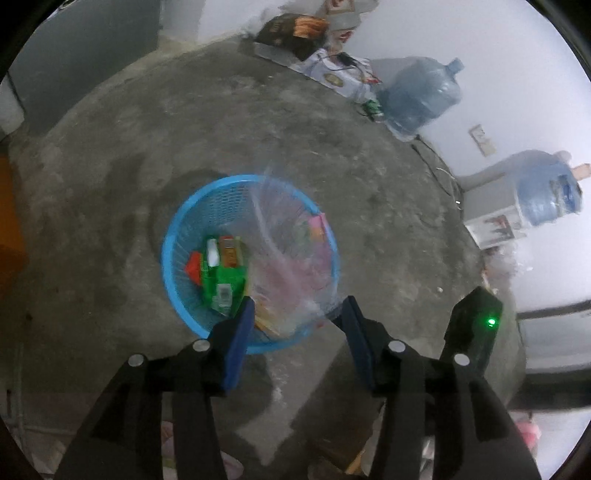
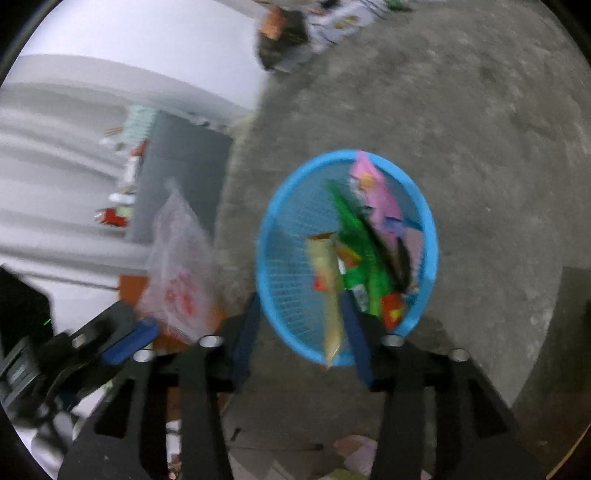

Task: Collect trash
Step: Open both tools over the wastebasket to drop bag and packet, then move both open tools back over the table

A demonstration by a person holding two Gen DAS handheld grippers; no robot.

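Observation:
A blue mesh basket (image 1: 173, 258) stands on the concrete floor and holds several wrappers, among them a green one (image 1: 225, 280). My left gripper (image 1: 299, 310) hangs over its near rim, jaws apart. A blurred clear plastic bag (image 1: 291, 258) floats between and beyond the fingers, and neither pad presses on it. In the right wrist view the basket (image 2: 280, 229) lies just past my right gripper (image 2: 301, 306), also open. A long yellowish wrapper (image 2: 328, 291) hangs blurred beside the right finger, loose over the basket. The clear bag (image 2: 181, 258) with red print shows at far left.
Two big blue water jugs (image 1: 424, 96) (image 1: 546, 199) stand by the white wall, with boxes and papers (image 1: 295, 33) further along it. A grey cabinet (image 2: 177, 166) and orange furniture (image 1: 11, 221) border the floor. Scraps of litter (image 2: 354, 450) lie near my feet.

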